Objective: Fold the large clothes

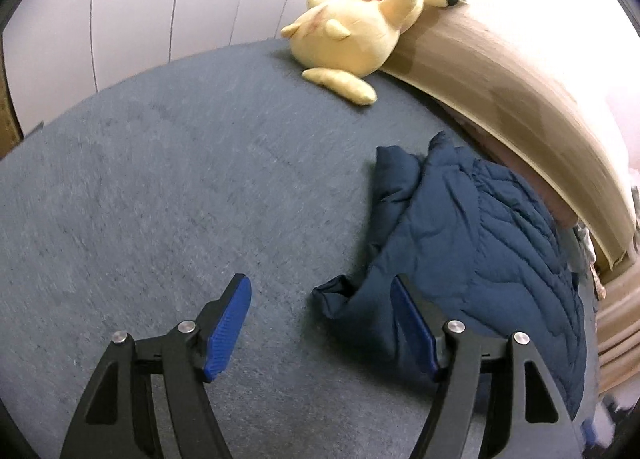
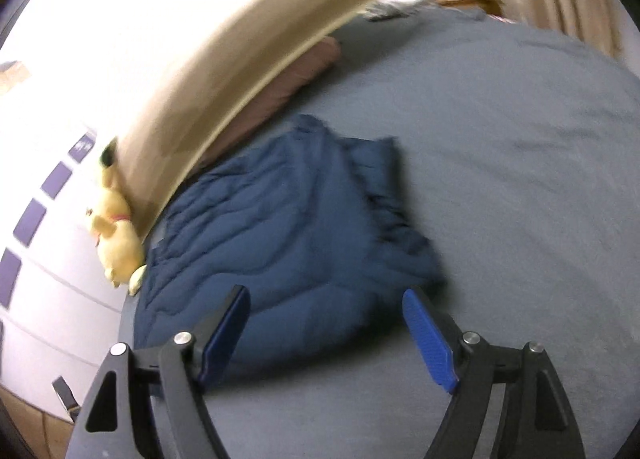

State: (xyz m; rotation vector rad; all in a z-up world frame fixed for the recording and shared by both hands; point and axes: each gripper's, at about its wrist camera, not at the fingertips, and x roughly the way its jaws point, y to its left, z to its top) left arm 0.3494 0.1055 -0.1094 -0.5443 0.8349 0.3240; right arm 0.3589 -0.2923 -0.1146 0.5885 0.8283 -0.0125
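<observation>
One folded navy quilted jacket [image 2: 288,227] is lying on a bed, with two hand-held grippers hovering over it, both gaping and gripping nothing.

Nearest, the left hand-held gripper [image 1: 322,319] is standing wide apart above the grey-blue bed sheet [image 1: 160,179], its right blue pad overlapping the jacket's near corner in the view, with no cloth pinched; the right hand-held gripper [image 2: 326,323] is likewise spread, its jaws framing the jacket's near edge. In the left view the jacket is sitting from 3 to 5 o'clock. Beyond it, one wooden headboard [image 1: 500,71] is curving along the bed's edge, with one brownish pillow [image 2: 288,83] tucked under it. Farthest, at 12 o'clock, one yellow plush toy [image 1: 352,39] is leaning against the headboard.
</observation>
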